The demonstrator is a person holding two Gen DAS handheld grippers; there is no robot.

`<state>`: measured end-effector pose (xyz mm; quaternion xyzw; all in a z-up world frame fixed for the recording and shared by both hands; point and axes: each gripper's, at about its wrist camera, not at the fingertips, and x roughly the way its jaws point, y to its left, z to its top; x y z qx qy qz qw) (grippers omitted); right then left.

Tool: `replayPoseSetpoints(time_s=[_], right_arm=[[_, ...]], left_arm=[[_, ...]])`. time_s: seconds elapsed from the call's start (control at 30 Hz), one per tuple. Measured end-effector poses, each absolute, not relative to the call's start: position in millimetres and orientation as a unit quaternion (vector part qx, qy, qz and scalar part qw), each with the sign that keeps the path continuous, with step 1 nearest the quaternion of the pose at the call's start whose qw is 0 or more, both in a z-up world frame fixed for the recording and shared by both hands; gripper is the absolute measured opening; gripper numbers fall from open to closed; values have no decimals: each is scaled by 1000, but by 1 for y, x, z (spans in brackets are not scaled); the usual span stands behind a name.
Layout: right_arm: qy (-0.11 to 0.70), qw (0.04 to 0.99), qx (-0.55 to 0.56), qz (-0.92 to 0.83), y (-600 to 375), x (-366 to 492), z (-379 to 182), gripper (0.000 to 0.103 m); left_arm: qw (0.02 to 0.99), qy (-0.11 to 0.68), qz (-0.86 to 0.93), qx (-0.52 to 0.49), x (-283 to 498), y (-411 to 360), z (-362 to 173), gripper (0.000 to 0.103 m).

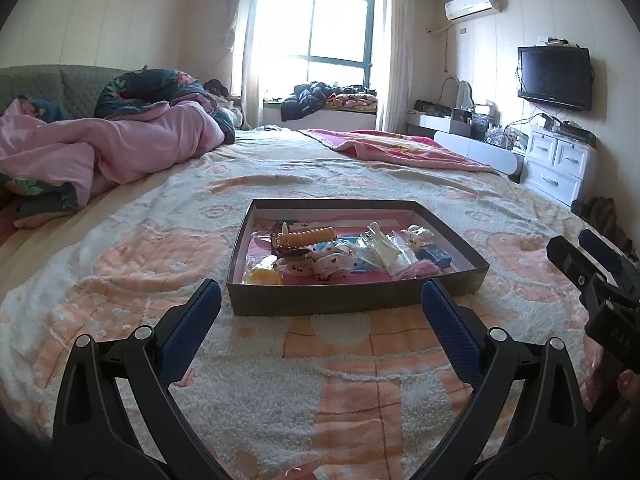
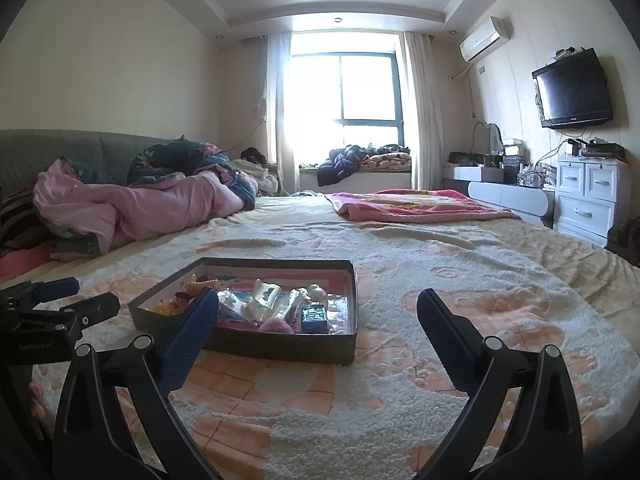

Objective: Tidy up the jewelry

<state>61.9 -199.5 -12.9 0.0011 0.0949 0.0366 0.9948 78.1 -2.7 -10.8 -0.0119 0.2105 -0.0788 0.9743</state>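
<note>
A shallow dark box (image 1: 356, 299) lies on the bed, holding a heap of hair accessories and jewelry: a yellow-orange claw clip (image 1: 308, 237), a patterned fabric scrunchie (image 1: 316, 265), clear plastic bags (image 1: 380, 250), a small blue box (image 1: 435, 255) and a pink fluffy piece (image 1: 424, 269). My left gripper (image 1: 322, 300) is open just in front of the box's near wall, nothing between its fingers. My right gripper (image 2: 318, 312) is open too, with the box (image 2: 280, 347) ahead and left; its left finger overlaps the box's near side. Each gripper shows at the other view's edge.
The bed is covered by a cream and orange fuzzy blanket (image 1: 320, 380). A pink quilt (image 1: 120, 148) is bundled at the back left, a pink blanket (image 1: 400, 146) at the back right. White drawers (image 1: 558, 164) and a wall TV (image 1: 555, 78) stand on the right.
</note>
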Motion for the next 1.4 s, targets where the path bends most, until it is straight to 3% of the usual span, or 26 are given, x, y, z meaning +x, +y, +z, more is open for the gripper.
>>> replayPoseSetpoints(time_s=[1.4], right_arm=[[99, 994, -1, 43, -199, 61, -12, 97]], left_arm=[[975, 209, -76, -8, 77, -1, -11, 92]])
